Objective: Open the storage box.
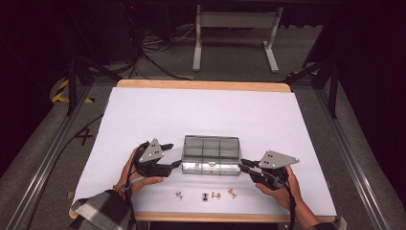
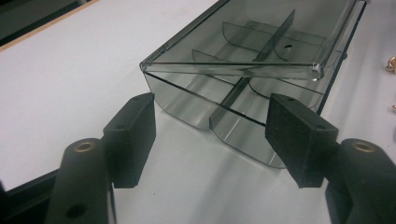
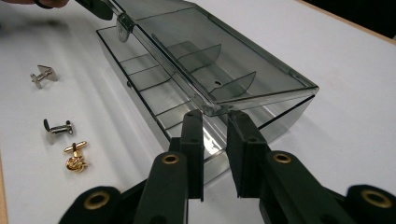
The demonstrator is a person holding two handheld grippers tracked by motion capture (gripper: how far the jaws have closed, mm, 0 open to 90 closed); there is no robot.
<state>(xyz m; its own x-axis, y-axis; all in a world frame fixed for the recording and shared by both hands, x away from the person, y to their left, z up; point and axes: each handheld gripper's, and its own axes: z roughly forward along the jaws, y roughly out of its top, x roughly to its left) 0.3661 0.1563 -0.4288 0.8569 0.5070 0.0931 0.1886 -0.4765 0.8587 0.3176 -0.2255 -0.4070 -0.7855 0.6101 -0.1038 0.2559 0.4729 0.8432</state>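
High view: the smoky clear compartment box (image 1: 211, 155) sits on the white sheet (image 1: 206, 115) near the table's front, between your two grippers. Your left gripper (image 1: 175, 164) is at the box's left end, your right gripper (image 1: 242, 166) at its right front corner. Four cufflinks lie in a row in front of the box, apart from it.

Left gripper view: your pads (image 2: 133, 130) stand released, wide apart, just short of the box's end wall (image 2: 205, 109), touching nothing. The lid (image 2: 243, 42) is slightly raised.

Right gripper view: your jaws are nearly together at the lid's front edge (image 3: 212, 108); whether they pinch it, I cannot tell. Silver cufflinks (image 3: 58, 129) and a gold knot cufflink (image 3: 76, 158) lie at the left.
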